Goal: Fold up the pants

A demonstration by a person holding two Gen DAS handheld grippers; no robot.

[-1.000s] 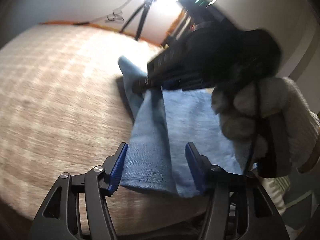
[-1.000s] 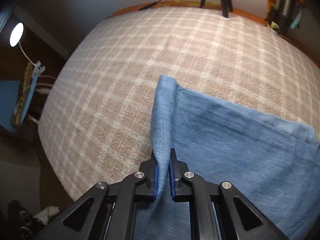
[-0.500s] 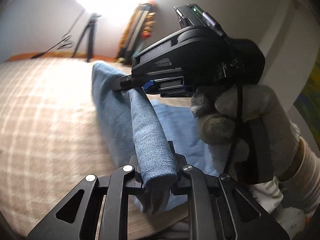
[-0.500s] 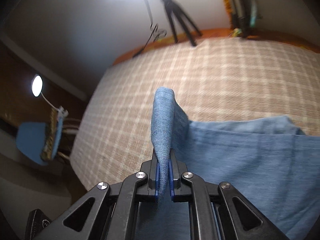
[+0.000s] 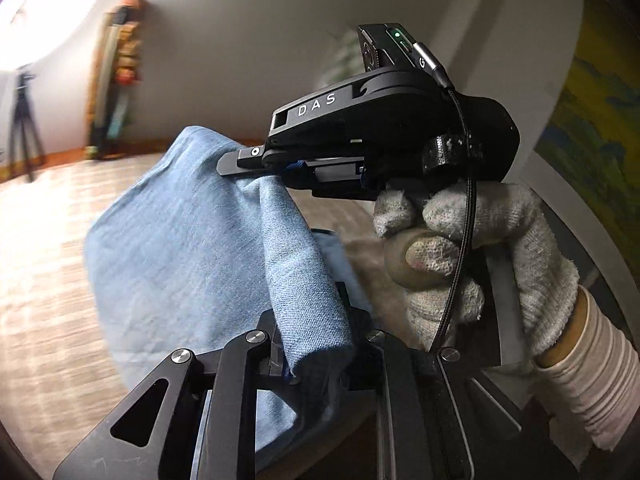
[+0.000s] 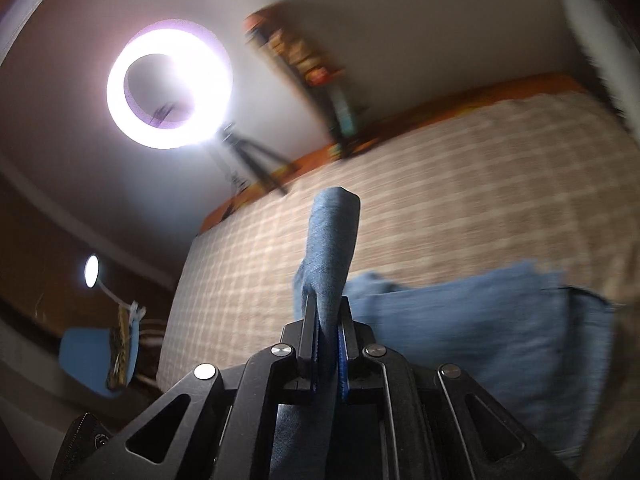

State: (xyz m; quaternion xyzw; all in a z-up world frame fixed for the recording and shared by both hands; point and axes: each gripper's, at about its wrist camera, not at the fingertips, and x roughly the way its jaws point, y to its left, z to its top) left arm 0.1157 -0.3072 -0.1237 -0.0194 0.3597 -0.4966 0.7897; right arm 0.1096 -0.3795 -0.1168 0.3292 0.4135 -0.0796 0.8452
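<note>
The light blue denim pants [image 5: 188, 240] hang lifted between both grippers above the checked bed cover [image 5: 44, 240]. My left gripper [image 5: 316, 344] is shut on a bunched fold of the pants at the bottom of the left wrist view. Just beyond it, a gloved hand [image 5: 472, 248] holds the right gripper [image 5: 276, 170], which is shut on the same edge of cloth. In the right wrist view my right gripper [image 6: 328, 332] pinches a narrow upright fold of the pants [image 6: 332, 248]. The remaining denim [image 6: 480, 328] trails to the right over the bed cover [image 6: 440, 200].
A bright ring light [image 6: 170, 84] on a tripod [image 6: 248, 164] stands past the bed's far edge, beside a tall shelf [image 6: 312, 68] against the wall. A blue chair [image 6: 92, 360] and a small lamp [image 6: 92, 272] are off the bed's left side.
My left gripper closed on the pants edge. Both grippers then rose and tilted upward, lifting the held cloth off the bed so more wall and light come into view.
</note>
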